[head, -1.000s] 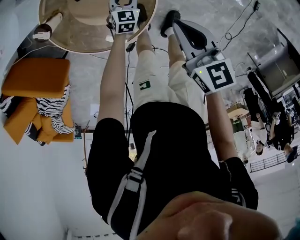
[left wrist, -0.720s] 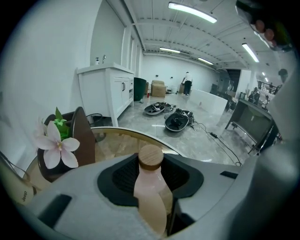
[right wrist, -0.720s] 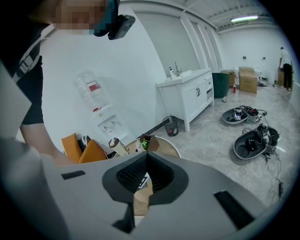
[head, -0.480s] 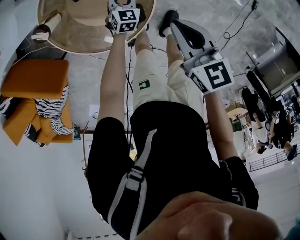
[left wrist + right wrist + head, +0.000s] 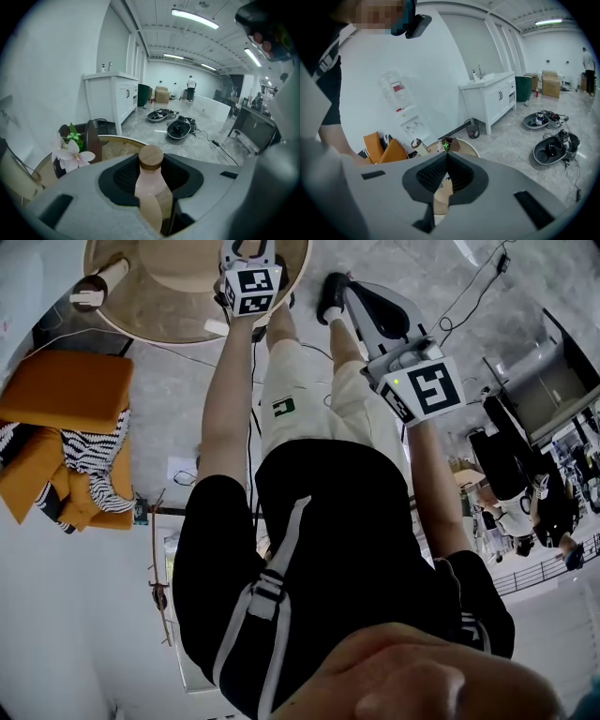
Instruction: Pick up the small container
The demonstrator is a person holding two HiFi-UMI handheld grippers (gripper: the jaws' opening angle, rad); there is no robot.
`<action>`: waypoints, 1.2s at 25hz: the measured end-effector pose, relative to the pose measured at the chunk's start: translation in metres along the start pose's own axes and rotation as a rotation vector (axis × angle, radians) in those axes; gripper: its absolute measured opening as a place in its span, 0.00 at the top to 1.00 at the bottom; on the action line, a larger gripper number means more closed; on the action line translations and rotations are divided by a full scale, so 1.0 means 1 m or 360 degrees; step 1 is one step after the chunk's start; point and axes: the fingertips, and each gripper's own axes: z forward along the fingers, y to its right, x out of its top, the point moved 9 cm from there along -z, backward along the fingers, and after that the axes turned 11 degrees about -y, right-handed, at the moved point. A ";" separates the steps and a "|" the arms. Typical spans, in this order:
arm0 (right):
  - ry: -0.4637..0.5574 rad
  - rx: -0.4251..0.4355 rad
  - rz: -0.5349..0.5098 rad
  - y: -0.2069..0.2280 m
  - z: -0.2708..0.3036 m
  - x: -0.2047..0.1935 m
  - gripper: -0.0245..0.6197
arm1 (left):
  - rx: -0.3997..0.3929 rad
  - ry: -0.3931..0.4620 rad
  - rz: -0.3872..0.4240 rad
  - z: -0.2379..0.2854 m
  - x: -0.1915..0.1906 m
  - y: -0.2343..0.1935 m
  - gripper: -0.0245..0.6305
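The small container (image 5: 151,161) is a pale pink bottle with a round wooden cap. It stands upright between the jaws of my left gripper (image 5: 152,180), whose pads press on its sides. In the head view the left gripper (image 5: 248,268) is held out over the near rim of a round wooden table (image 5: 122,315), and the bottle is hidden there. My right gripper (image 5: 361,301) hangs to the right over the floor beside the table. In the right gripper view its jaws (image 5: 446,157) meet at the tips with nothing between them.
A dark pot with pink-white flowers (image 5: 70,154) stands on the table's left side. Orange cushions with a striped cloth (image 5: 66,395) lie left of the table. A white sink cabinet (image 5: 115,93) stands by the wall, and cables and dark helmet-like gear (image 5: 179,129) lie on the floor.
The head view has shifted a little, so the cushions sit further left. Both grippers hold nearly the same places, the left one still over the table rim.
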 end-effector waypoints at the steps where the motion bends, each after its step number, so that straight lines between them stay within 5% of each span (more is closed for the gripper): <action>1: 0.0001 0.0006 -0.0009 -0.002 -0.004 0.001 0.96 | 0.0003 0.0020 -0.0016 -0.010 0.003 0.002 0.74; 14: 0.0202 0.0110 -0.0259 -0.056 -0.084 0.056 0.96 | 0.0082 0.0337 -0.0167 -0.188 0.086 0.014 0.74; 30: 0.0682 0.0042 -0.0461 -0.089 -0.155 0.146 0.96 | -0.0010 0.0665 -0.0024 -0.376 0.224 0.011 0.74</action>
